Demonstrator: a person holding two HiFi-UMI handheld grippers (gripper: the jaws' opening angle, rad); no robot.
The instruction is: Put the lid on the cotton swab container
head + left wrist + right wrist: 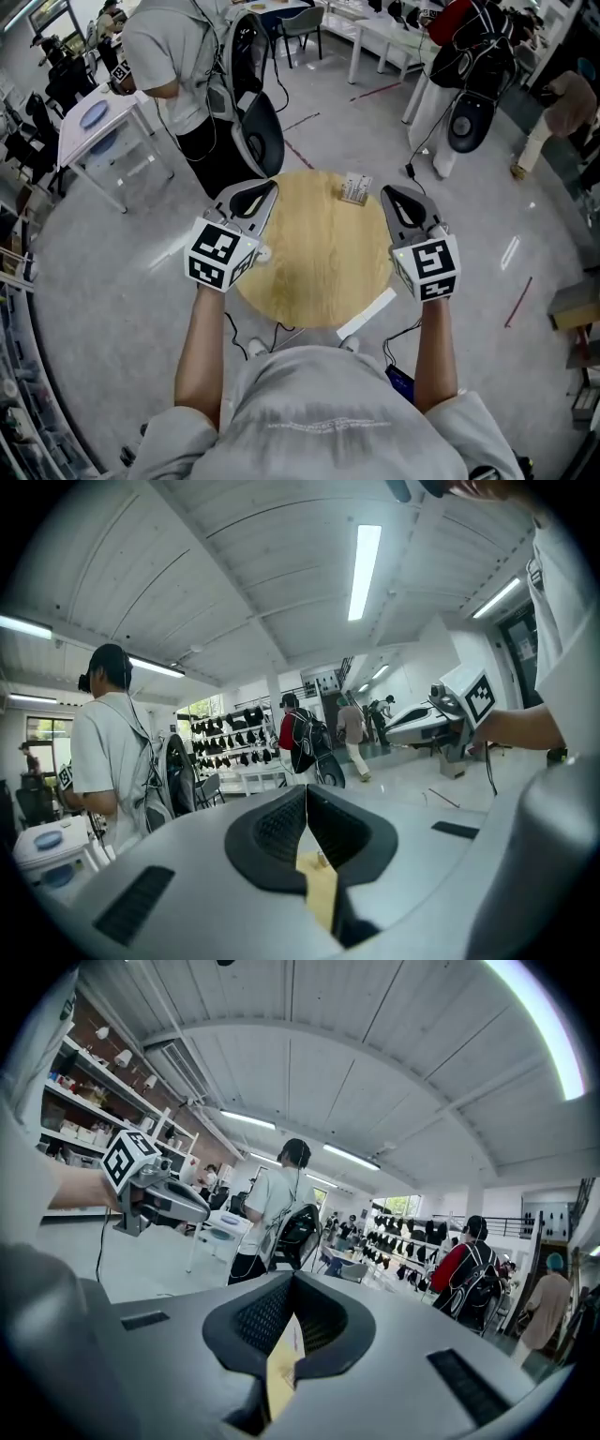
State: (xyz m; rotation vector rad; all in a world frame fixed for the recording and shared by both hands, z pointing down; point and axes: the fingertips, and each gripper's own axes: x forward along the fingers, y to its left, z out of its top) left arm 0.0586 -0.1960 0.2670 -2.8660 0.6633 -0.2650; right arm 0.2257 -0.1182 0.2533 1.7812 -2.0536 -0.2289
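Note:
A small clear cotton swab container (pixel 355 189) stands at the far edge of the round wooden table (pixel 319 272). My left gripper (pixel 264 190) is held over the table's left rim, shut and empty. My right gripper (pixel 395 194) hovers over the right rim, just right of the container, also shut with nothing in it. A small white round thing (pixel 264 251) lies at the table's left edge beside the left gripper; I cannot tell whether it is the lid. Both gripper views look out level across the room, with the left gripper (pixel 306 797) and right gripper (pixel 292 1286) closed pad to pad.
A person in a grey shirt (pixel 183 66) stands just behind the table beside a dark chair with a backpack (pixel 258 127). A white strip (pixel 367 314) juts from the table's near edge. White tables (pixel 94 127) and other people stand farther off on the grey floor.

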